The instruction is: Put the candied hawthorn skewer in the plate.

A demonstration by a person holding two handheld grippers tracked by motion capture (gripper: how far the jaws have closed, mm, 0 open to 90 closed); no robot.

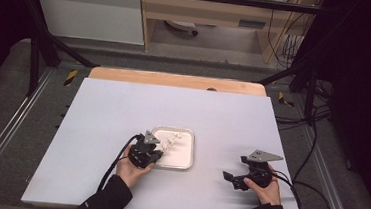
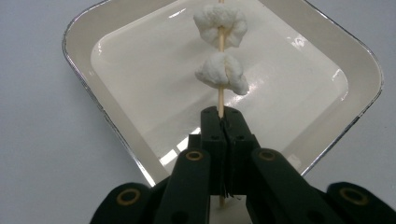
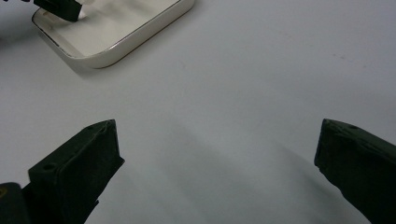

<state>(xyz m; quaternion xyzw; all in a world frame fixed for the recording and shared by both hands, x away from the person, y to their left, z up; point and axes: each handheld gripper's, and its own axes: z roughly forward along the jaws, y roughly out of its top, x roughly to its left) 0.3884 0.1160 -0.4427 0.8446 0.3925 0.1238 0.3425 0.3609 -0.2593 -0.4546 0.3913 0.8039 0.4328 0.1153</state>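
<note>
A thin wooden skewer (image 2: 220, 95) carries white marshmallow-like pieces (image 2: 221, 74) above a white square tray (image 2: 84, 60). My left gripper (image 2: 222, 116) is shut on the skewer's lower end, its jaws pressed together around the stick. From above, the left gripper (image 1: 151, 147) hovers at the tray's (image 1: 185, 160) near left corner, with the skewer (image 1: 169, 141) pointing across the tray. Over bare table to the right, my right gripper (image 1: 230, 177) stands open, with nothing between its wide-spread fingers (image 3: 88, 154).
The tray sits mid-table on a pale grey tabletop (image 1: 123, 109). A wooden strip (image 1: 175, 79) runs along the far edge. Black frame legs and cables (image 1: 310, 144) stand around the table. The tray's corner (image 3: 107, 51) lies far ahead-left of the right gripper.
</note>
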